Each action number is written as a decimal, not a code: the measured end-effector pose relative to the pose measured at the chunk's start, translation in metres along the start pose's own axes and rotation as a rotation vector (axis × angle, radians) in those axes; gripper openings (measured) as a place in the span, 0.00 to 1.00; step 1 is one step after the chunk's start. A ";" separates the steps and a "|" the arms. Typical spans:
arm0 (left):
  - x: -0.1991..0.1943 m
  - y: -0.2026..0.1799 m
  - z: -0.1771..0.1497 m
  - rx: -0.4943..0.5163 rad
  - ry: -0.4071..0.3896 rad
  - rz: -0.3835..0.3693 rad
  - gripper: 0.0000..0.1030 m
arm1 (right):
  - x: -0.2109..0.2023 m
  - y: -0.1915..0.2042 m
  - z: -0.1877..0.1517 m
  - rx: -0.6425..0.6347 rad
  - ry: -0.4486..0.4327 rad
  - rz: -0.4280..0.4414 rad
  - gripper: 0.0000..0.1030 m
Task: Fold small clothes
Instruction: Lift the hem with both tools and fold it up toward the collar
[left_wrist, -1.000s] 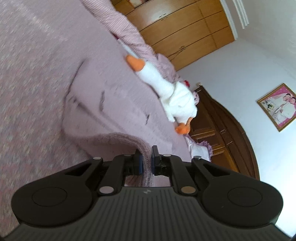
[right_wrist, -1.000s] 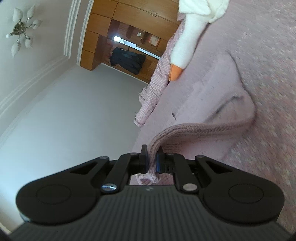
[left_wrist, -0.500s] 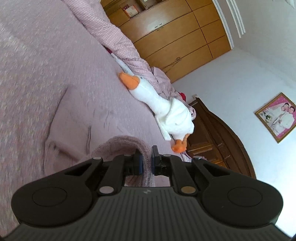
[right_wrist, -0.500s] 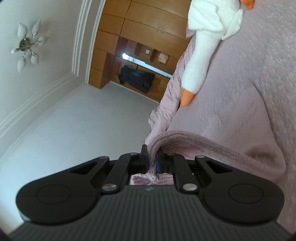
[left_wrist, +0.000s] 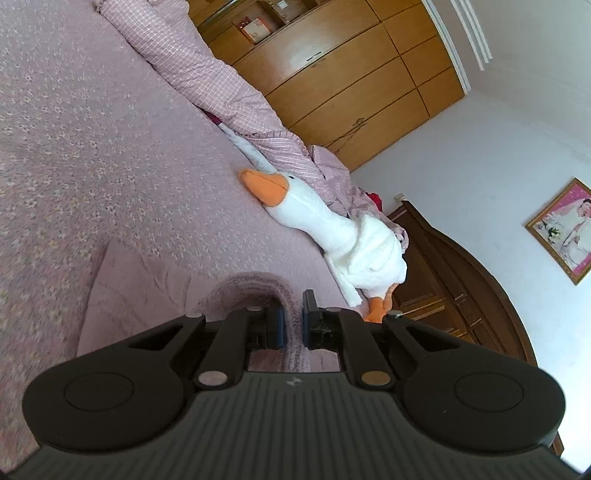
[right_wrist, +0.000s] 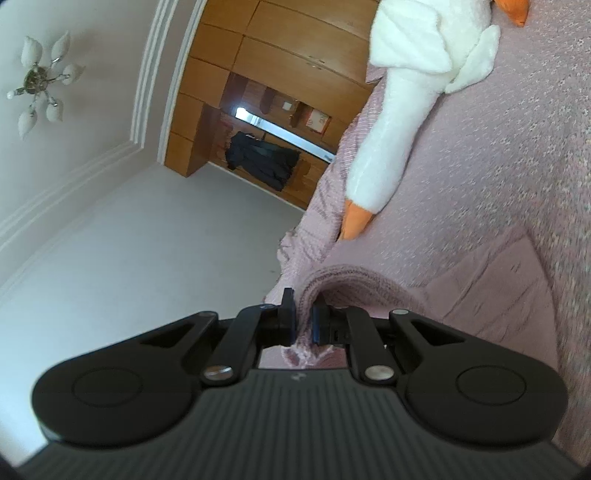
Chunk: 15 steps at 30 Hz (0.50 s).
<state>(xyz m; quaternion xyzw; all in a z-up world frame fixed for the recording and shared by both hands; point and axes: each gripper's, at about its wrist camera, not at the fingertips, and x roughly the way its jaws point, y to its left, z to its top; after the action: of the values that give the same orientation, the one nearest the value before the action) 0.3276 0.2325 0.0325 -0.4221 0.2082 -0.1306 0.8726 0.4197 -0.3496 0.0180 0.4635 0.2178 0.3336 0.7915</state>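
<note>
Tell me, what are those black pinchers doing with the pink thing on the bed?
A person is folding a small pink knitted garment on the bed. The left gripper and the right gripper are each shut on an edge of it, lifting that edge up and over while the rest lies flat on the bedspread. A white toy goose lies nearby beside a pink checked quilt, not touched by anything.

Surface: I see a bed (left_wrist: 92, 122) with a pink floral cover.
Near item: I see a pink knit garment (left_wrist: 140, 284) partly flat on the cover.
Far item: I see a white plush goose (left_wrist: 332, 229), orange beak, lying on its side.
Far edge: I see a checked pink quilt (left_wrist: 207, 74), bunched.
</note>
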 end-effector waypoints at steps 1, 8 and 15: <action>0.006 0.002 0.002 -0.001 0.000 -0.001 0.09 | 0.002 -0.002 0.001 -0.003 -0.001 -0.002 0.11; 0.035 0.034 -0.004 0.008 -0.011 0.055 0.09 | 0.014 -0.031 0.002 -0.036 0.006 -0.041 0.11; 0.051 0.072 -0.004 -0.019 -0.028 0.163 0.09 | 0.027 -0.057 -0.019 -0.047 0.069 -0.176 0.13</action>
<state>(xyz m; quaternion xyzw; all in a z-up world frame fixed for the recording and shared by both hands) 0.3738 0.2530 -0.0398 -0.4138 0.2308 -0.0511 0.8792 0.4444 -0.3388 -0.0420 0.4121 0.2771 0.2836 0.8204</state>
